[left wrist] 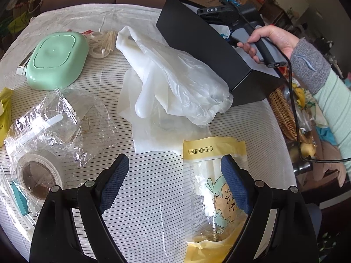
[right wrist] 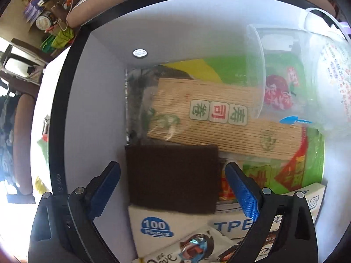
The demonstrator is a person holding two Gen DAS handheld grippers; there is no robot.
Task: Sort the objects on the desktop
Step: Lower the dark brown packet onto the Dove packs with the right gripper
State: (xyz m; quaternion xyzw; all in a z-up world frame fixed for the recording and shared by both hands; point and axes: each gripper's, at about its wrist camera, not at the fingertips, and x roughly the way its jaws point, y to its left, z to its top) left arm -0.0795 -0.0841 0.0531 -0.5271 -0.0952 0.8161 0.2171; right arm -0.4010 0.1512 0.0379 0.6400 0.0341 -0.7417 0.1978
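Box (left wrist: 197,50) closed-looking outside; right wrist view shows bamboo mat (right wrist: 219,120) inside.

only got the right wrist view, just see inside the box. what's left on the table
Observer: A mint green container lies upside down at the far left of the striped table.
Operator: anything near the left gripper
Observer: The left gripper is open and empty; a yellow packaged item lies under its right-hand finger.
Operator: what's next to the box
Observer: A crumpled white plastic bag lies against the black box.
Operator: any tape out there
Observer: Yes, a clear tape roll lies at the near left.
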